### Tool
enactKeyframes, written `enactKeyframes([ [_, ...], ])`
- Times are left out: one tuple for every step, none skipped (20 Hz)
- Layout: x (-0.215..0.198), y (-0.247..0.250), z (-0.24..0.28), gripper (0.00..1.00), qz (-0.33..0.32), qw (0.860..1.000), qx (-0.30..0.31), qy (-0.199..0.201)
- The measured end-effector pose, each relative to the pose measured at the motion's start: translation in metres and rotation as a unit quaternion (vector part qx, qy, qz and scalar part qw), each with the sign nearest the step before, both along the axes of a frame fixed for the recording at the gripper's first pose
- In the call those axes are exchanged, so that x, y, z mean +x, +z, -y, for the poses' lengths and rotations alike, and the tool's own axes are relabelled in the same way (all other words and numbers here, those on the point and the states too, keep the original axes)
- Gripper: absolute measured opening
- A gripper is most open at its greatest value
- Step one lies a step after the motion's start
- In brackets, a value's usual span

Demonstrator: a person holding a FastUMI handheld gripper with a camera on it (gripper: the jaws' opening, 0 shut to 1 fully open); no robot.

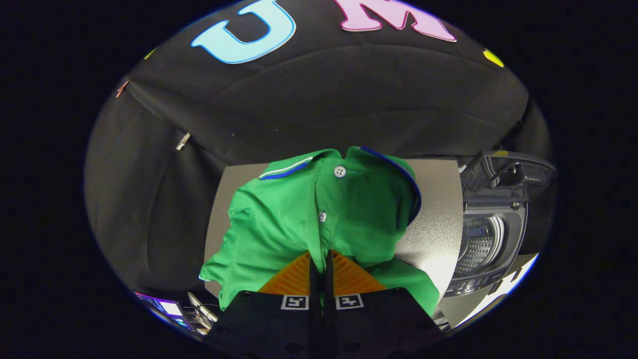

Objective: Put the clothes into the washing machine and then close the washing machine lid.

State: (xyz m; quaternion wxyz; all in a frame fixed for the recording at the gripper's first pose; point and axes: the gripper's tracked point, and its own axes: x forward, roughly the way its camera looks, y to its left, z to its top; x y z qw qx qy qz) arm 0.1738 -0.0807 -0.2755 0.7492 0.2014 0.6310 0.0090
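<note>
Green polo shirt (299, 219) pinched between closed jaws.

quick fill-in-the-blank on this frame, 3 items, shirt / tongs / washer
1. The tongs are shut on the ____ shirt.
2. The washer stands beside the table with its lid ____.
3. Two white ____ show on the shirt's placket, beyond the tongs.

Missing words: green; open; buttons
</note>
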Motion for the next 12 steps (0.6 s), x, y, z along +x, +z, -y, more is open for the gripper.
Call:
enactKeyframes([
  [0.0, 0.004, 0.001, 0.05, 0.016, 1.0, 0.002, -0.001],
  [-0.001, 0.007, 0.0, 0.05, 0.029, 1.0, 0.007, -0.007],
  [-0.002, 0.008, 0.0, 0.05, 0.039, 0.999, 0.01, -0.009],
  [-0.006, 0.01, -0.001, 0.05, 0.042, 0.999, 0.013, -0.008],
  [-0.009, 0.013, -0.001, 0.05, 0.044, 0.999, 0.017, -0.005],
  [-0.009, 0.016, 0.001, 0.05, 0.048, 0.999, 0.015, -0.001],
  [-0.008, 0.019, 0.004, 0.05, 0.05, 0.999, 0.012, 0.0],
  [-0.011, 0.023, 0.007, 0.05, 0.052, 0.999, 0.009, 0.002],
  [-0.013, 0.03, 0.01, 0.05, 0.052, 0.999, 0.008, 0.001],
  [-0.014, 0.038, 0.016, 0.05, 0.056, 0.998, 0.005, 0.002],
  [-0.014, 0.045, 0.025, 0.05, 0.065, 0.998, -0.003, 0.007],
  [-0.016, 0.052, 0.03, 0.05, 0.076, 0.997, -0.005, 0.013],
])
